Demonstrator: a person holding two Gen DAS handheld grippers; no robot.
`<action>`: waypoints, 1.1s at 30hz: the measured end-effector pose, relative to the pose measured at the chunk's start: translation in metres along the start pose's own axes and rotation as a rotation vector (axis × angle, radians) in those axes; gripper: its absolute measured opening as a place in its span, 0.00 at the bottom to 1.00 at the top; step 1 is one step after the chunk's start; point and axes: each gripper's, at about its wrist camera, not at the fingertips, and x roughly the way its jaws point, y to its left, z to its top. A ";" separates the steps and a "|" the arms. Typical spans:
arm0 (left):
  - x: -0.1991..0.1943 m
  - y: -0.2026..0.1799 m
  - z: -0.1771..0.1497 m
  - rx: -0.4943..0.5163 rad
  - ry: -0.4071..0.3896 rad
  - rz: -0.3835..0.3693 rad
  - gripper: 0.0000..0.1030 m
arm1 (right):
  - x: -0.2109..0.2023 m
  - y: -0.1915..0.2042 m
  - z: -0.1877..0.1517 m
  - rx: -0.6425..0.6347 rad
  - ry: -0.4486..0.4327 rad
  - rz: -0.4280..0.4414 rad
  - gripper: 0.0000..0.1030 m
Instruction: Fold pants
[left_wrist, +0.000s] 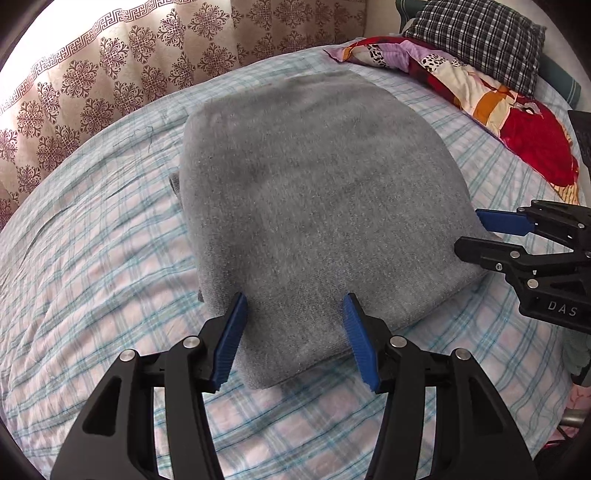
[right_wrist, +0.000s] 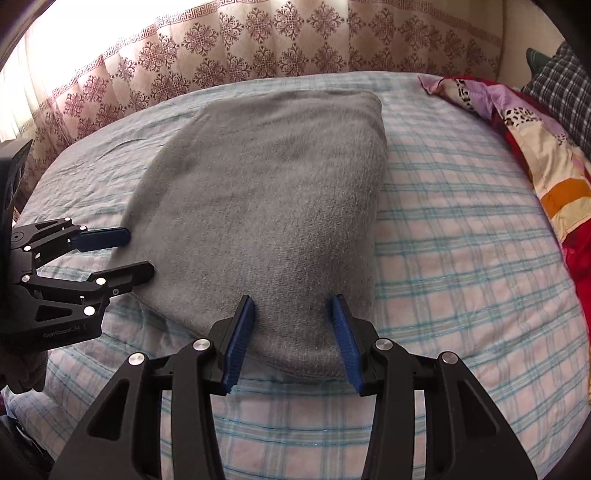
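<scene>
Grey pants (left_wrist: 314, 184) (right_wrist: 266, 192) lie folded into a thick flat bundle in the middle of the bed. My left gripper (left_wrist: 295, 299) hovers over the bundle's near left corner, open, its blue pads (left_wrist: 232, 339) apart with nothing pinched. In the right wrist view the left gripper (right_wrist: 139, 251) shows at the bundle's left edge. My right gripper (right_wrist: 291, 299) is open above the near right corner, with the cloth lying flat below its pads (right_wrist: 345, 343). From the left wrist view the right gripper (left_wrist: 468, 230) sits at the bundle's right edge.
A blue and pink checked bedsheet (left_wrist: 92, 277) (right_wrist: 461, 258) covers the bed. A colourful patchwork quilt (left_wrist: 480, 92) (right_wrist: 546, 155) and a dark checked pillow (left_wrist: 480, 37) (right_wrist: 561, 85) lie at the far right. A patterned curtain (left_wrist: 110, 74) (right_wrist: 258, 44) hangs behind the bed.
</scene>
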 end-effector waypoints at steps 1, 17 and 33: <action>0.001 0.000 0.000 0.000 0.001 0.002 0.54 | 0.001 -0.001 -0.001 0.005 0.003 0.004 0.43; -0.026 -0.010 0.004 0.015 -0.057 0.073 0.86 | -0.046 -0.001 0.008 0.079 -0.105 -0.042 0.64; -0.030 -0.001 0.023 -0.052 -0.027 0.214 0.97 | -0.059 0.005 0.010 0.041 -0.200 -0.176 0.90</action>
